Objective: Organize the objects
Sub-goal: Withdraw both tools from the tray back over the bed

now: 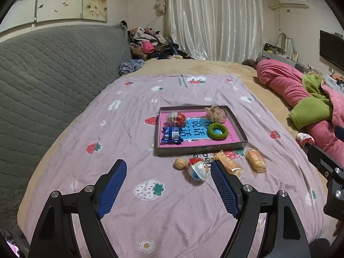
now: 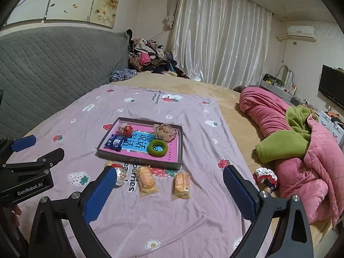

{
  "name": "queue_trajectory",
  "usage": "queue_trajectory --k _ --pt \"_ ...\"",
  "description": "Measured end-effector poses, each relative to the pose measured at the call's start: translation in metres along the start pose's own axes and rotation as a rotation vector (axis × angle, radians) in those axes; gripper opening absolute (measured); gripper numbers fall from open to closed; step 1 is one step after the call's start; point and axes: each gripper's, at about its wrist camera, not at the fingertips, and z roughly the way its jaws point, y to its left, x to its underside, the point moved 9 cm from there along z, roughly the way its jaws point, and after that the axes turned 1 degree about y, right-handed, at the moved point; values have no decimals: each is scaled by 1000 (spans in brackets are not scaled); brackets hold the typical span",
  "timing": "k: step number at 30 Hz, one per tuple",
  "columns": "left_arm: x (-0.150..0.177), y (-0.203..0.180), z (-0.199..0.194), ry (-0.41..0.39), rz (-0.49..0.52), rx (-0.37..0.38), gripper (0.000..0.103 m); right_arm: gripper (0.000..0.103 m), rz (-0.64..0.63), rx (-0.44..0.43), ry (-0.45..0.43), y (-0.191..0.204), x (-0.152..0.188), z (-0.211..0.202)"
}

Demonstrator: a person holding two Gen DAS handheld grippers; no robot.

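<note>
Bed with a lilac strawberry blanket [image 1: 150,215] served as the work surface; soft and wrinkled, so anything pressed down on likely sank or tipped rather than seating between the pads. A shallow box [image 1: 200,148] sat mid-blanket, already holding a foil egg [image 1: 175,118], a blue snack packet [image 1: 171,135], a green ring [image 1: 217,131] and a tan scrunchie [image 1: 215,112]. Left outside, just beside the box's near wall: two wrapped cakes [image 2: 146,179] [image 2: 181,185], a second toy egg [image 1: 198,169] and a walnut [image 1: 179,163], the walnut close against the egg. Main risks, as I judged them: round egg and walnut rolling off on the slack cloth when nudged; a finger snagging blanket folds along with a cake's crinkly wrapper; the low box wall being caught and the box shoved when an item was carried over it; the two grippers crowding each other, since they worked the same small patch. Left gripper [image 1: 168,167] was spread wide, holding nothing, its right finger [image 1: 223,185] near the closer cake and the egg, contact not clear. Right gripper [image 2: 169,177] was likewise spread wide and empty, above the blanket with both cakes framed between its fingers.
</note>
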Motion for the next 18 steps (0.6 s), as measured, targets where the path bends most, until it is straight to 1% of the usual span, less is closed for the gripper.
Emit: queue_trajectory --k 6,10,18 --pt "11 -5 -7 4 11 3 82 100 2 -4 10 0 12 -6" --pt "23 -4 -9 23 -1 13 82 100 -1 1 20 0 21 -7" --pt "44 -8 -3 58 10 7 82 100 -5 2 42 -4 34 -6"
